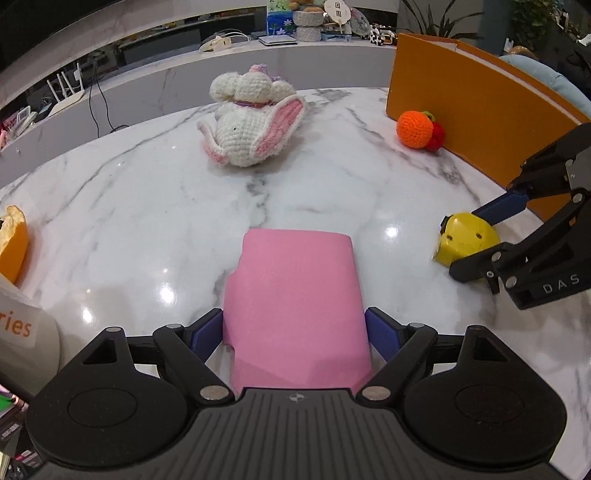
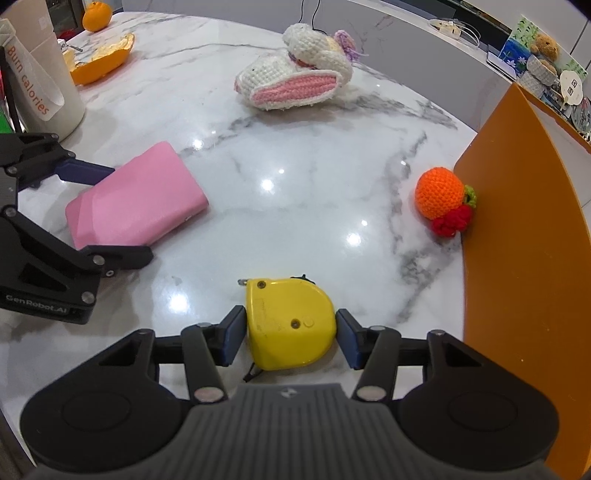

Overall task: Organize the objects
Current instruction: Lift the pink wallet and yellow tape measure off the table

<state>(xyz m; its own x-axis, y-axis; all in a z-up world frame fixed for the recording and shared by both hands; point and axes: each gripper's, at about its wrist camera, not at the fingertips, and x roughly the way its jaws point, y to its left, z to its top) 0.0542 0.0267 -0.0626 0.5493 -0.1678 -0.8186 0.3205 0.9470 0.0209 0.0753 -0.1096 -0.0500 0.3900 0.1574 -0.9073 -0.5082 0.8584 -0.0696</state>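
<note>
Two hand-held grippers work a white marble worktop (image 1: pixel 155 206) strewn with small objects. The left gripper (image 1: pixel 295 328) straddles a flat pink case (image 1: pixel 295 306), its blue pads (image 1: pixel 207 332) pressed against the case's two long sides near its close end; the case lies flat on the marble and points toward the middle of the worktop. In the right wrist view the same pink case (image 2: pixel 136 201) sits at the left, with the left gripper (image 2: pixel 110 214) closed around its near end.

The right gripper (image 2: pixel 291 332) brackets a yellow tape measure (image 2: pixel 290 325) that lies on its side on the worktop. One blue pad (image 2: pixel 234 334) meets the tape measure's left edge and the other is at or just beside its right edge; whether the grip is firm cannot be told. From the left wrist view, the tape measure (image 1: pixel 467 240) appears at the right edge with the right gripper (image 1: pixel 476 236) closed in from the side.

Farther back, a white crocheted rabbit (image 1: pixel 247 122) with pink-lined ears lies toppled near the centre. A crocheted orange with red berries (image 2: pixel 443 201) rests against the wall of an orange box (image 2: pixel 528 236) on the right. At the far left lie a piece of orange peel (image 2: pixel 101 62), a whole orange (image 2: pixel 96 15) and a white cup lettered "Burn calories" (image 2: pixel 40 74).
</note>
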